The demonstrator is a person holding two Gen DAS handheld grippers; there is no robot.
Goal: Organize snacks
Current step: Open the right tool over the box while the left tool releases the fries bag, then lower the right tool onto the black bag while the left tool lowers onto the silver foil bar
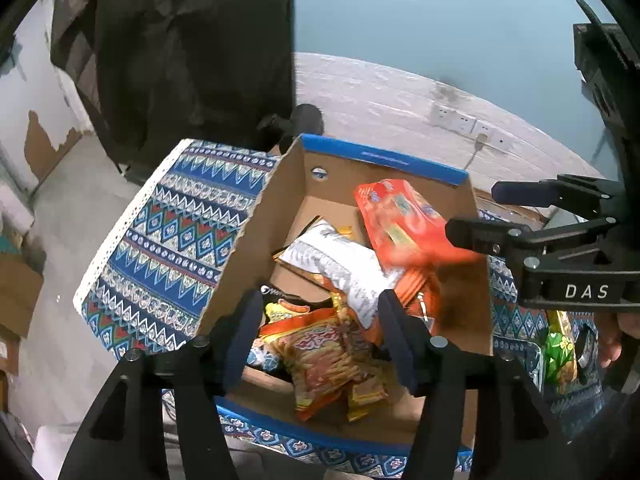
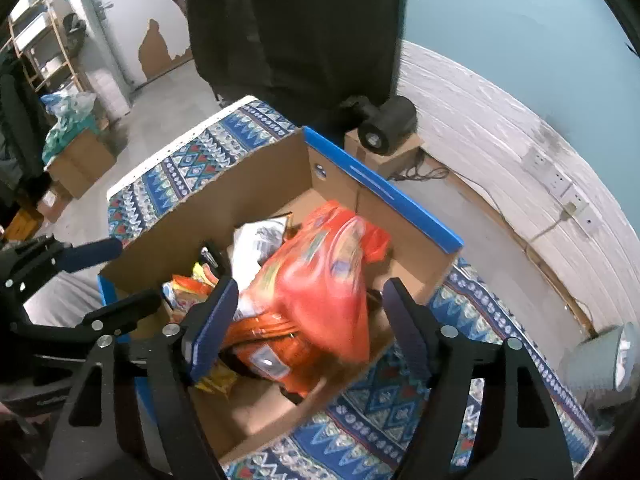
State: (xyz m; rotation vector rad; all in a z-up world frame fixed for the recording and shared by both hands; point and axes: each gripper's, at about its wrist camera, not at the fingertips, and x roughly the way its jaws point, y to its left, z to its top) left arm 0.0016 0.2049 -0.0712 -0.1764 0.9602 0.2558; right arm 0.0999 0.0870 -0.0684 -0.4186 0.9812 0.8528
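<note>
Patterned cloth covers the counter. Right claw spread apart, left claw apart too, nothing clamped. Between right's fingers, the orange snack bag blurs above the cardboard box: looks light, crinkly, slippery; pinch its sealed edge.

blurred: orange snack bag | buried: lower packets in cardboard box | print illegible

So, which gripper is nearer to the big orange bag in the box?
Right. The right gripper hangs directly over the orange bag, its open fingers either side of it. The left gripper is beside it, over the noodle packets.
</note>
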